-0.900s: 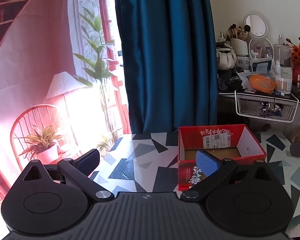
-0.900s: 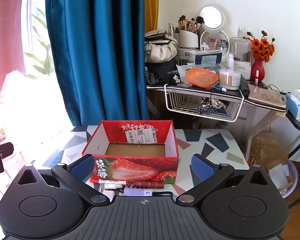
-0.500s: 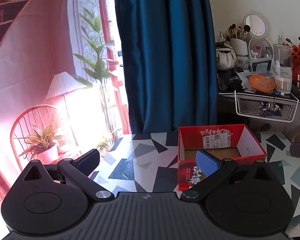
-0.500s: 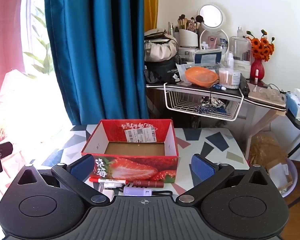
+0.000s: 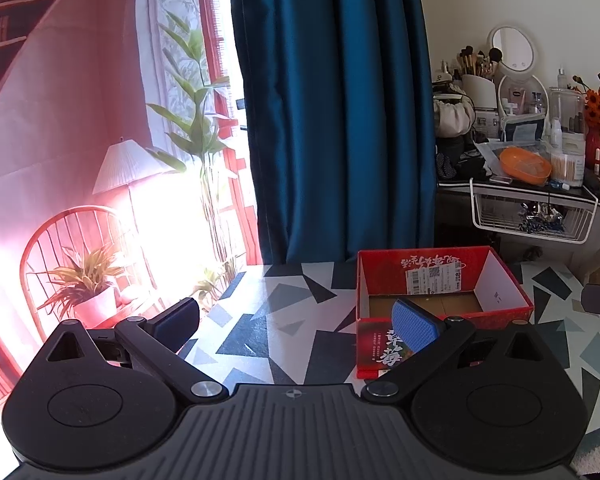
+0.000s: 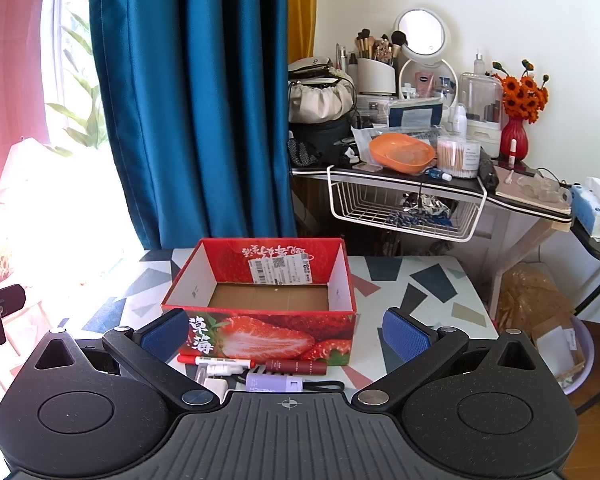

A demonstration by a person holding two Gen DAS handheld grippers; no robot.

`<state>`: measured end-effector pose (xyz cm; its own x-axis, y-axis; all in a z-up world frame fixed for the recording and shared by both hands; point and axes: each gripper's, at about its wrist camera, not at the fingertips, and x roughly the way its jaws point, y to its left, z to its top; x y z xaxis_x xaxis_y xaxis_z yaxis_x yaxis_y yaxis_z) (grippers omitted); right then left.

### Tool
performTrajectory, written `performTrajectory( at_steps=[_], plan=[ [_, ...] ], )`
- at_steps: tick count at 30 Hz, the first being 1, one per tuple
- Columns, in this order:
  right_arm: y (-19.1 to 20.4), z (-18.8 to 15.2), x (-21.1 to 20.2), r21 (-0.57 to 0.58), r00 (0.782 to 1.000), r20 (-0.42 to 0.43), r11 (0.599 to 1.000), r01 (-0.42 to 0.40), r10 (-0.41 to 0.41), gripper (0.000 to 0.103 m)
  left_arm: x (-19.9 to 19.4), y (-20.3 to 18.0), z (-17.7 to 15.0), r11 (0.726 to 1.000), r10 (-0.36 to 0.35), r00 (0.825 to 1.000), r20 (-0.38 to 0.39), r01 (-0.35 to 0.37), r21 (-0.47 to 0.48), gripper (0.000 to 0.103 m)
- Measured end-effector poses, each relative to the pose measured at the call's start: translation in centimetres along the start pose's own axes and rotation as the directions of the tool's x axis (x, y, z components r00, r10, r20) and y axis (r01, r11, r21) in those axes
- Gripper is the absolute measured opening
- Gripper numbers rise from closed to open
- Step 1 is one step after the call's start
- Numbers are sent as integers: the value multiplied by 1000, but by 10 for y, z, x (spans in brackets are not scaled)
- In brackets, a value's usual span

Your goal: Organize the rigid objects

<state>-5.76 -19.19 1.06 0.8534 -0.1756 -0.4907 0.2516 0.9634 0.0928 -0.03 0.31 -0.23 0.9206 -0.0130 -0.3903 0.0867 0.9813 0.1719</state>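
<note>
L wrist: left tongs (image 5: 296, 326) wide, empty, over counter (image 5: 284, 304) left of strawberry box (image 5: 444, 314). Box empty inside. Keep L clear, ready to steady box. Items not visible here.

R wrist: right tongs (image 6: 286, 334) wide, empty, straddling box front. Red marker (image 6: 216, 360), dark red tube (image 6: 296, 367), lilac item (image 6: 274, 383) lie btwn box and tongs. Dip lower, take one lengthwise. White pieces partly hidden by tongs body; unclear what.
</note>
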Motion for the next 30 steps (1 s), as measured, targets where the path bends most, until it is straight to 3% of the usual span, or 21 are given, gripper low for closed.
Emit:
performTrajectory(
  at_steps=[30],
  plan=[
    [-2, -1, -4, -3, 1000, 1, 1000, 3, -3, 103, 5, 0, 2, 1000, -5, 1000, -19, 5, -12, 103]
  ],
)
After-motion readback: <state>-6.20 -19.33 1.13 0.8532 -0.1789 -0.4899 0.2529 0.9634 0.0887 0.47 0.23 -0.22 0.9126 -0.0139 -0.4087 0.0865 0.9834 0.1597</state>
